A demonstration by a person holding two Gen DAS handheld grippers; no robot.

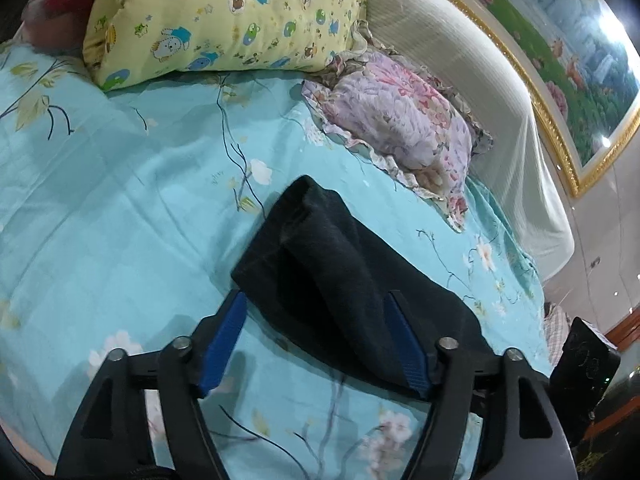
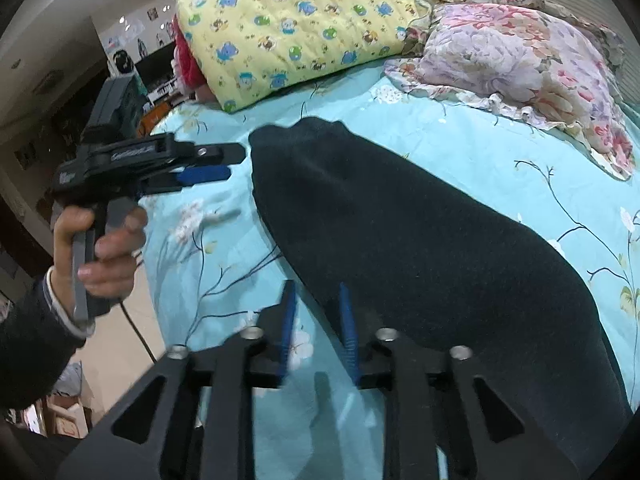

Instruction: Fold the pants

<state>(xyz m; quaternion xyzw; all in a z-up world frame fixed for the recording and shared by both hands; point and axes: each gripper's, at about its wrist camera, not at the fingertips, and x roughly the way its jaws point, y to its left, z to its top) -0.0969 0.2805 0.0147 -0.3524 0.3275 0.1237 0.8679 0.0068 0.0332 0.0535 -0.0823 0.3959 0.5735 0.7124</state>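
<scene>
Pants (image 2: 420, 248), dark and folded into a long thick bundle, lie on a turquoise floral sheet (image 2: 500, 152) covering a bed. In the right wrist view the bundle runs from the near right toward the far left, its rounded end pointing at the pillows. Nearest in that view, the right gripper (image 2: 318, 330) hovers at the bundle's near left edge; its blue fingers (image 2: 289, 320) stand partly apart and press on nothing, the cloth edge just between them. Farther left, a hand (image 2: 102, 248) with a dark sleeve grasps the handle of the left gripper (image 2: 224, 162), which sits just beside the bundle's far end, not touching it. In the left wrist view, that gripper's blue fingers (image 1: 226, 344) are spread wide, empty, with the bundle's edge lying between them on the sheet. Beyond the pants, a yellow cartoon-print pillow (image 1: 224, 16) rests at far left and a pink floral pillow (image 1: 400, 128) at far right, against a cream headboard (image 1: 472, 64).
</scene>
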